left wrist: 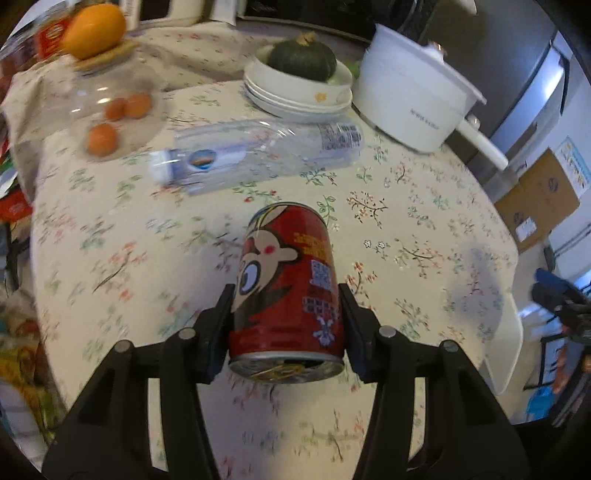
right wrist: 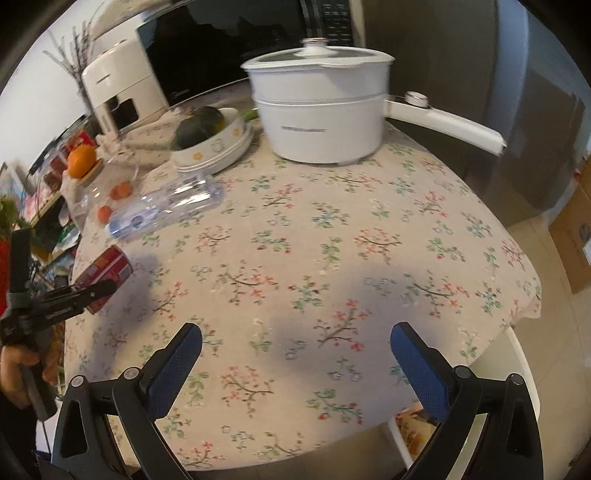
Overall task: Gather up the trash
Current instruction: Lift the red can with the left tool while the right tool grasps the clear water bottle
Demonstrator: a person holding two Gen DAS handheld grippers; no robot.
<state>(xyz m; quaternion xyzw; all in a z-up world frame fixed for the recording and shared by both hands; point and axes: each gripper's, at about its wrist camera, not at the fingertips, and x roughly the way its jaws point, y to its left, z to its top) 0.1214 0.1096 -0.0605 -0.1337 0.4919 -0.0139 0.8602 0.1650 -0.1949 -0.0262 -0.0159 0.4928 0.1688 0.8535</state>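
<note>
My left gripper (left wrist: 286, 295) is shut on a red drink can (left wrist: 288, 280) with a cartoon face, held above the floral tablecloth (left wrist: 406, 229). In the right wrist view the can (right wrist: 107, 271) shows at the left edge in the left gripper (right wrist: 99, 290). An empty clear plastic bottle (left wrist: 258, 155) lies on its side beyond the can; it also shows in the right wrist view (right wrist: 166, 210). My right gripper (right wrist: 295, 339) is open and empty above the near part of the table.
A white electric pot (right wrist: 321, 110) with a long handle stands at the back. Stacked white bowls (left wrist: 299, 92) hold a dark green squash (left wrist: 301, 59). A clear jar (left wrist: 107, 107) with small orange fruit and an orange (left wrist: 94, 29) on top stands at the left.
</note>
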